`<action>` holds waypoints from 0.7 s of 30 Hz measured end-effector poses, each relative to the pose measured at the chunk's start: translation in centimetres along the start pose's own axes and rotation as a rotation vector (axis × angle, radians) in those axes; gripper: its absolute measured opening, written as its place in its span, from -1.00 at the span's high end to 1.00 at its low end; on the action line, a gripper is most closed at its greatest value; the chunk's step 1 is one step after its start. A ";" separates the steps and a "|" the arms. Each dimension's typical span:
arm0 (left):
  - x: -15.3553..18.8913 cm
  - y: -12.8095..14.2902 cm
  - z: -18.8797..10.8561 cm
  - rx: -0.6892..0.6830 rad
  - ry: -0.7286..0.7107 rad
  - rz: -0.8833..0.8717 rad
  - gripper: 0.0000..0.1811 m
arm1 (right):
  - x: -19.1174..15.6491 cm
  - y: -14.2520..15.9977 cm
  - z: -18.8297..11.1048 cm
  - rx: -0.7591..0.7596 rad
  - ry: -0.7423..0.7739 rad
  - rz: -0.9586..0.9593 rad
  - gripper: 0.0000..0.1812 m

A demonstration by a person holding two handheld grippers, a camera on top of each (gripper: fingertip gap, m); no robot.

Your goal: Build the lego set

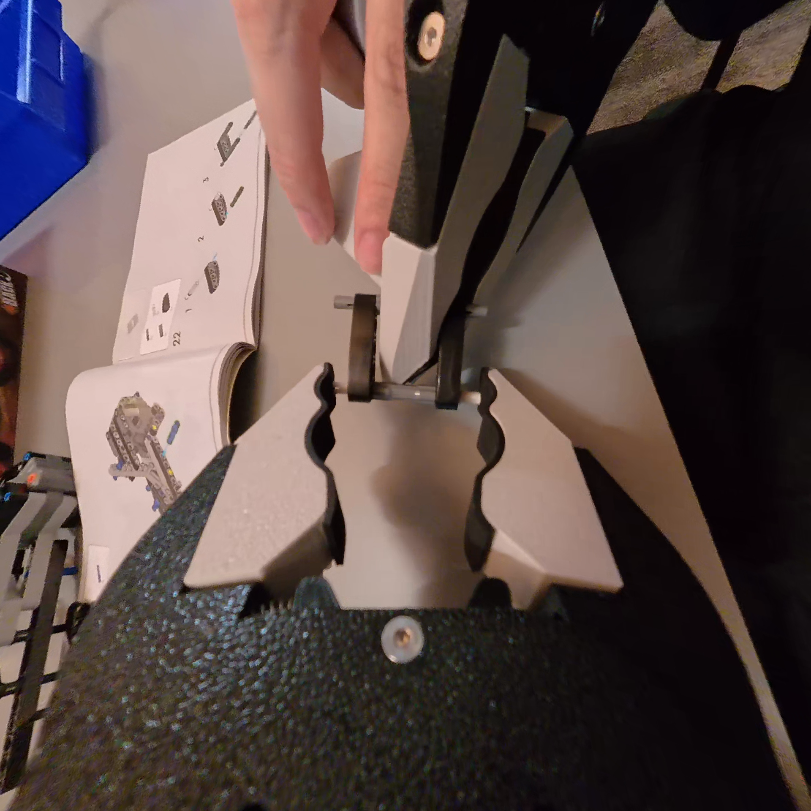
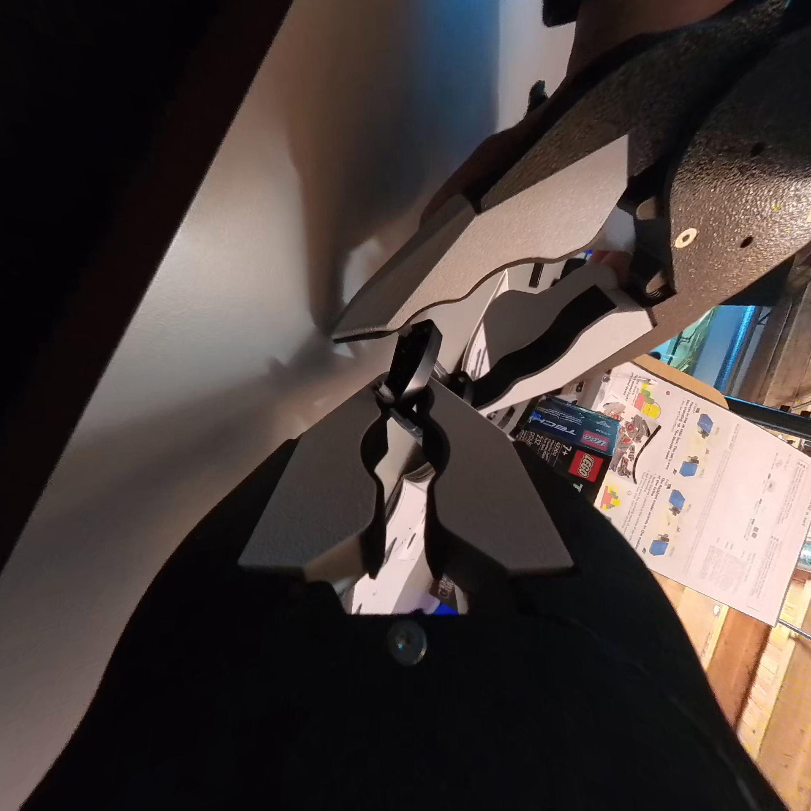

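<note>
A grey axle [image 1: 408, 391] carries two black lift pieces, one on the left [image 1: 362, 351] and one on the right [image 1: 450, 368]. My left gripper [image 1: 406, 379] has its jaws set wide, with both fingertips touching the axle's ends, so it holds the axle lengthwise above the white table [image 1: 570, 351]. My right gripper [image 1: 428, 373] comes down from above. In the right wrist view it [image 2: 401, 403] is pinched on the axle [image 2: 406, 421] just below a black piece [image 2: 414, 351]. The left gripper [image 2: 408, 368] spans across behind it.
An open instruction booklet [image 1: 197, 245] lies to the left, with a blue box [image 1: 35, 109] behind it and a partly built grey and black model [image 1: 35, 526] at the left edge. A hand [image 1: 307, 109] holds the right gripper. A Lego box [image 2: 566, 443] and a printed sheet [image 2: 702, 504] lie farther off.
</note>
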State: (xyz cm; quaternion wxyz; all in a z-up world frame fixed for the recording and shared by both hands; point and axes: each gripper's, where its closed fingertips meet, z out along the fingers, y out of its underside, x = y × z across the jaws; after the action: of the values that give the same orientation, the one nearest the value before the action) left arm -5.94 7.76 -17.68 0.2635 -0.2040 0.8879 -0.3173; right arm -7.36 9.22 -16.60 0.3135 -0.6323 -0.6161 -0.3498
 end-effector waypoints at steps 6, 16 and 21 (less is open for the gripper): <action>-0.1 -0.1 0.3 0.002 0.002 -0.016 0.30 | -0.2 0.2 0.1 -0.004 -0.015 0.012 0.93; -1.1 -0.5 -0.1 0.053 -0.032 -0.094 0.31 | -0.1 0.8 -0.1 0.009 0.018 0.066 0.72; -2.4 -0.8 -0.4 0.095 -0.087 -0.128 0.31 | 0.3 1.3 0.1 0.016 0.043 0.122 0.56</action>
State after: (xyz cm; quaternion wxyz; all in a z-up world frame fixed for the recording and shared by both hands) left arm -4.20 8.62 -16.05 0.2904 -0.2612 0.8446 -0.3661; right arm -6.07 9.40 -16.37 0.3524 -0.6583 -0.5725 -0.3386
